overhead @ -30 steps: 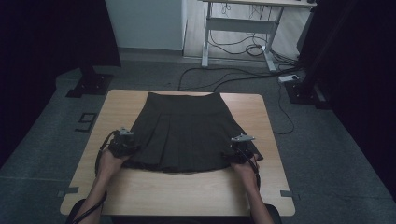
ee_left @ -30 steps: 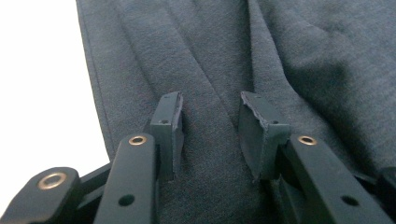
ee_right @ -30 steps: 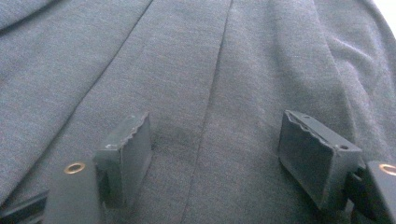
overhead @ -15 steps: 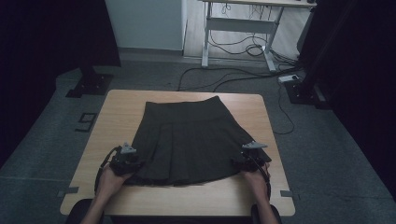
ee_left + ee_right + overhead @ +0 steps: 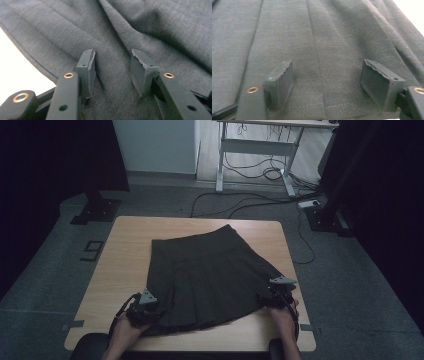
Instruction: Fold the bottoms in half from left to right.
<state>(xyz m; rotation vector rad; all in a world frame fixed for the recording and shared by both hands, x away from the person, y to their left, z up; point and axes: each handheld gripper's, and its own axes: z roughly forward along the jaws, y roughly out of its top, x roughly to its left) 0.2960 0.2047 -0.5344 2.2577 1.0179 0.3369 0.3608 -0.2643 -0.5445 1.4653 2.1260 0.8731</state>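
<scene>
A dark grey pleated skirt (image 5: 210,275) lies flat on the wooden table (image 5: 125,255), waistband at the far end and hem toward the near edge. My left gripper (image 5: 149,311) sits at the hem's left corner, my right gripper (image 5: 272,297) at the hem's right corner. In the left gripper view the left gripper (image 5: 113,68) stands open, jaws apart over the skirt cloth (image 5: 130,27), with a low fold running between them. The right gripper (image 5: 325,80) in its own view is wide open above flat pleats (image 5: 312,37), near a stitched hem line.
Bare tabletop runs along both sides of the skirt, and a narrow strip lies in front of it. Behind the table are a desk frame (image 5: 257,157), cables on the floor (image 5: 250,205), and black stand bases at the left (image 5: 95,212) and right (image 5: 325,220).
Both grippers have drawn back toward the table's near edge, and the skirt has slid that way with them, leaving more bare wood at the far end.
</scene>
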